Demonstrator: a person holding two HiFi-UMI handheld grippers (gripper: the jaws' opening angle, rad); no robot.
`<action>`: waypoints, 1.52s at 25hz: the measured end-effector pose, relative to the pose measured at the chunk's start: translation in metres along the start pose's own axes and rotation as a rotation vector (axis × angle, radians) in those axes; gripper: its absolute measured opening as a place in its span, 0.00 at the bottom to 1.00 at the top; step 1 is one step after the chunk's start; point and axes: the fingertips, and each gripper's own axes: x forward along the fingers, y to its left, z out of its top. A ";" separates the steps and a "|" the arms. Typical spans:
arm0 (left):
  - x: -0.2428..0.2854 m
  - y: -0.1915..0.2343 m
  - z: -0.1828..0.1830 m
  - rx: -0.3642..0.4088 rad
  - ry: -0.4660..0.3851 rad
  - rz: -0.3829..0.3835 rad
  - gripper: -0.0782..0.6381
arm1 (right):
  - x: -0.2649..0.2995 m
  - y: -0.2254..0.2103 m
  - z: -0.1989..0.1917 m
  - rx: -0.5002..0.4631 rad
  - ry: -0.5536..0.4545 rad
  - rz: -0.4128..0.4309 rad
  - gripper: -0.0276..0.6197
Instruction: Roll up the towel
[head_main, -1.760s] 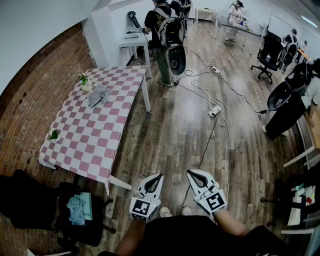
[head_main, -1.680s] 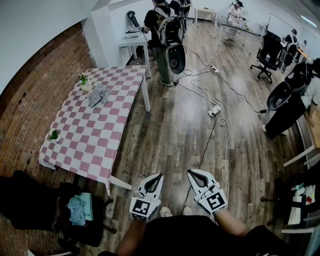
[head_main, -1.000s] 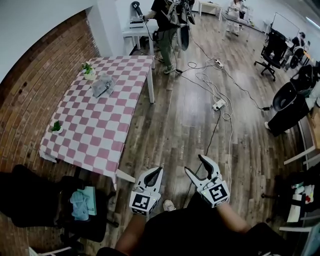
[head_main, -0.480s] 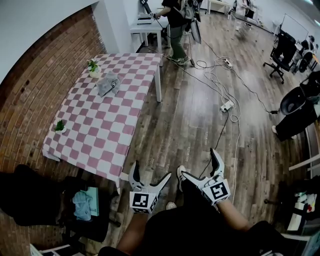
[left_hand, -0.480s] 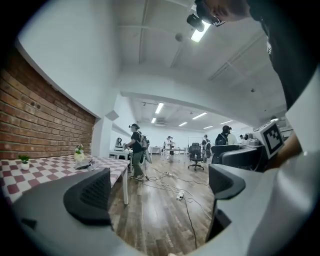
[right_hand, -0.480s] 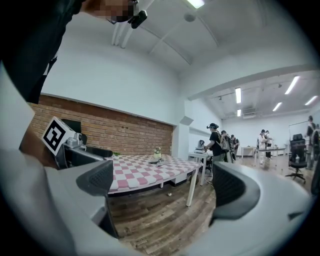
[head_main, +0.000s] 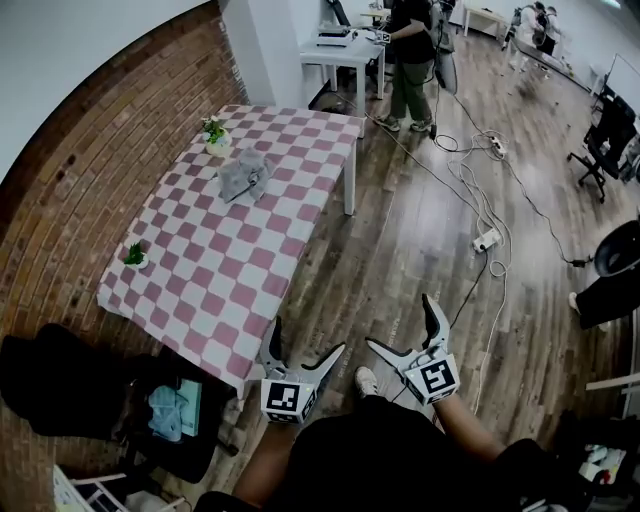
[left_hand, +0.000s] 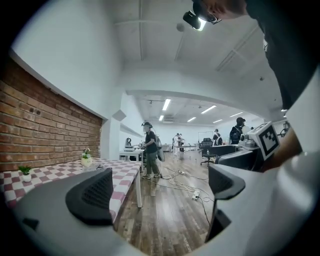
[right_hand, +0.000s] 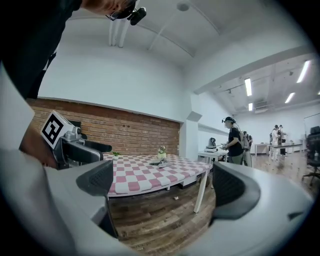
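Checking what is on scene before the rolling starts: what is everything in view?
Table: one, pink-and-white checked, along the brick wall.
Towel: one, grey, crumpled at the table's far end.
Potted plants: two, green, on the table's wall side.
Desk: one, white, beyond the table.
People: several, far end of room.
Cables: several, on the wood floor.
Left gripper: one, white, bottom centre, jaws just opened, empty.
Right gripper: one, white, beside it, jaws just opened, empty.
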 end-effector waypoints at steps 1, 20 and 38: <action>0.008 0.004 0.003 -0.004 0.000 0.013 0.93 | 0.010 -0.007 -0.001 -0.007 -0.004 0.018 0.95; 0.092 0.072 -0.004 -0.013 0.065 0.218 0.89 | 0.152 -0.071 -0.024 -0.023 0.008 0.262 0.95; 0.147 0.237 -0.013 -0.077 0.065 0.358 0.88 | 0.348 -0.048 -0.020 -0.089 0.017 0.447 0.95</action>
